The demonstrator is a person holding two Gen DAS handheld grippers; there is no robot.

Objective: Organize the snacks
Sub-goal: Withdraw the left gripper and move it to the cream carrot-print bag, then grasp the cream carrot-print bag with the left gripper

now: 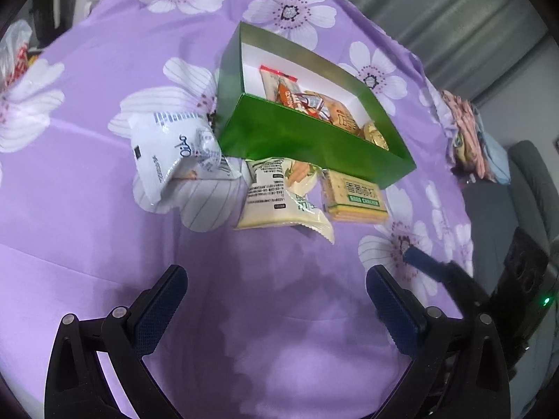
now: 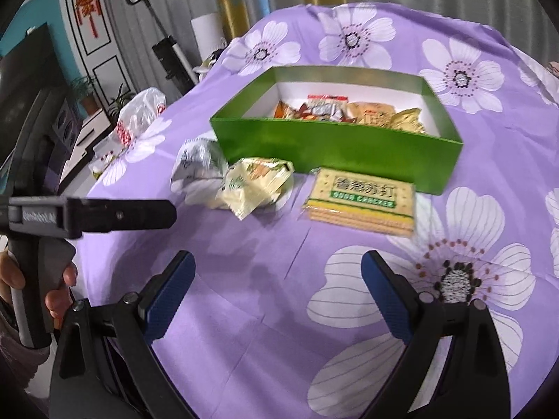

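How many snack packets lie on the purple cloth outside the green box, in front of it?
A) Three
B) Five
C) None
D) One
A: a white packet, a pale yellow packet and a soda cracker pack lie on the cloth beside the green box, which already holds others.

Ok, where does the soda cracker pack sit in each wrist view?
Left wrist: soda cracker pack right of centre, on the cloth just below the green box's near wall.
Right wrist: soda cracker pack right of centre, in front of the green box.
Shared landmark: the green box, directly behind the pack.
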